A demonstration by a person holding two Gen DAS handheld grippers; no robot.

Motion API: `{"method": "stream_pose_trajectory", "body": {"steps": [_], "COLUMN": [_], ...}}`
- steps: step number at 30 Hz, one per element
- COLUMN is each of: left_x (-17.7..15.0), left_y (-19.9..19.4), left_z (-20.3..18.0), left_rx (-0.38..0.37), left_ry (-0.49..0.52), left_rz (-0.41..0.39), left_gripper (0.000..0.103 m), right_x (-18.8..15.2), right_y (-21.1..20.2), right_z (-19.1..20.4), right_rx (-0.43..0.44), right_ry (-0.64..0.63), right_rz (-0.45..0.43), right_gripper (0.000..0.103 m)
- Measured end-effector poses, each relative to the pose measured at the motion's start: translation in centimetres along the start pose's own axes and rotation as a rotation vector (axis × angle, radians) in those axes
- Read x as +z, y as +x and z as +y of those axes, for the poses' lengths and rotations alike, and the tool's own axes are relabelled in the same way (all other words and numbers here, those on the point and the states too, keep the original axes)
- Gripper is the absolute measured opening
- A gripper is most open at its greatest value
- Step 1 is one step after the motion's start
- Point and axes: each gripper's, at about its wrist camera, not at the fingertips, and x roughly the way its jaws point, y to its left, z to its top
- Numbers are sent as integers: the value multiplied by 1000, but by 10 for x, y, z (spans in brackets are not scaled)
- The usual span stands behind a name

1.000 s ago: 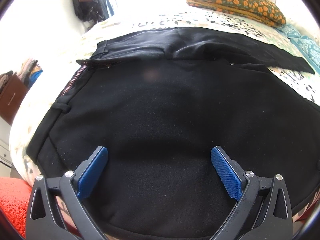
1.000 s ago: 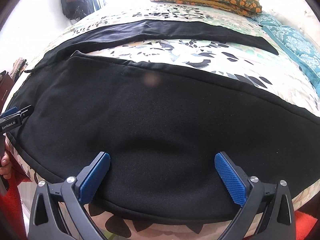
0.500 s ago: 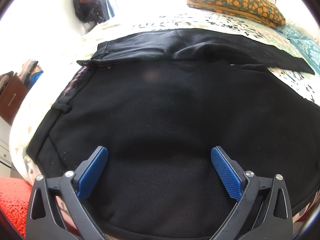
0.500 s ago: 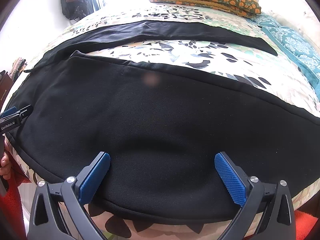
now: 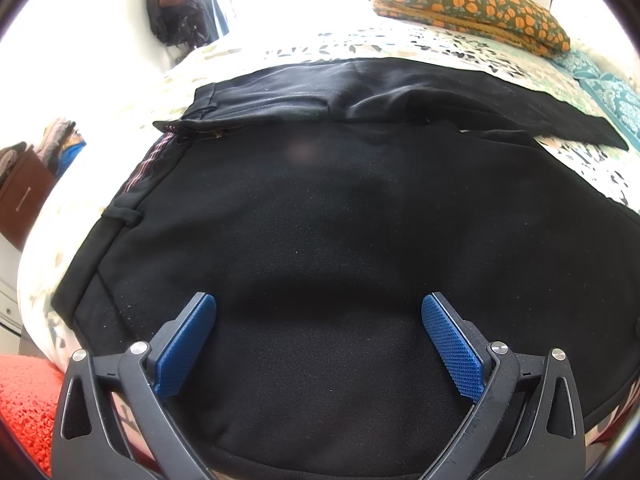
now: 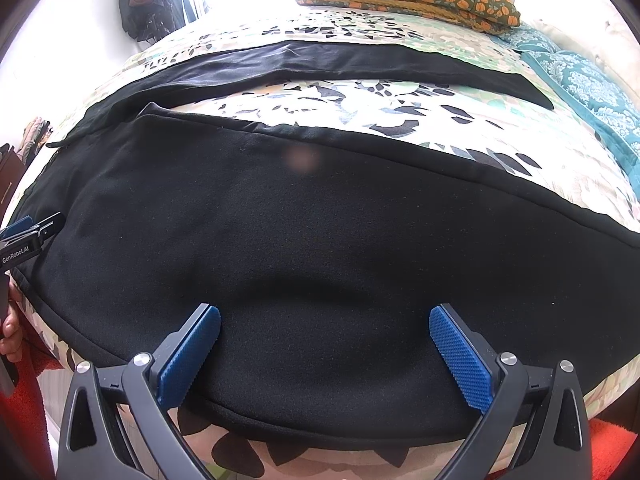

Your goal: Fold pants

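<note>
Black pants (image 5: 320, 220) lie spread flat on a bed, waistband (image 5: 132, 196) to the left, legs running right and apart. The near leg (image 6: 320, 240) fills the right wrist view; the far leg (image 6: 340, 64) lies across the bedspread behind it. My left gripper (image 5: 318, 320) is open, its blue pads over the seat area near the pants' front edge. My right gripper (image 6: 324, 330) is open over the near leg's front edge. The left gripper also shows at the left edge of the right wrist view (image 6: 28, 236).
The bed has a leaf-patterned cover (image 6: 360, 104). A folded orange-flowered blanket (image 5: 468, 4) lies at the far side, a teal patterned cloth (image 6: 580, 80) at the right. A red rug (image 5: 24, 396) lies on the floor by the bed's near edge. Dark bags (image 5: 172, 4) hang on the far wall.
</note>
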Motion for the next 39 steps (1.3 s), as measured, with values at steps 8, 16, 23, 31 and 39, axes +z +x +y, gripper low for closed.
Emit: {"method": "stream_pose_trajectory", "body": {"steps": [8,16,23,31,39], "left_x": [4,13,27,34,31], "left_y": [-5,-31,-73,-112,-134], "left_z": [3,-2,-4,2,1], "left_rx": [-23,-47,-132,-237,-251], "left_ry": [-11,2,-5,-43,-34], "left_rz": [0,-65,-126,-151,-178], "left_gripper": [102,102,103,102,103], "right_x": [10,17,21,21,19], "right_y": [-18,-24,-34,-37,-38], "right_z": [-1,3,4,1,3], "right_rx": [24,33,42,47,47], "right_ry": [-23,-32,-18,-1,-7], "right_rz": [-72,-112,-163,-177,-181], "right_gripper": [103,103,103,103,103]}}
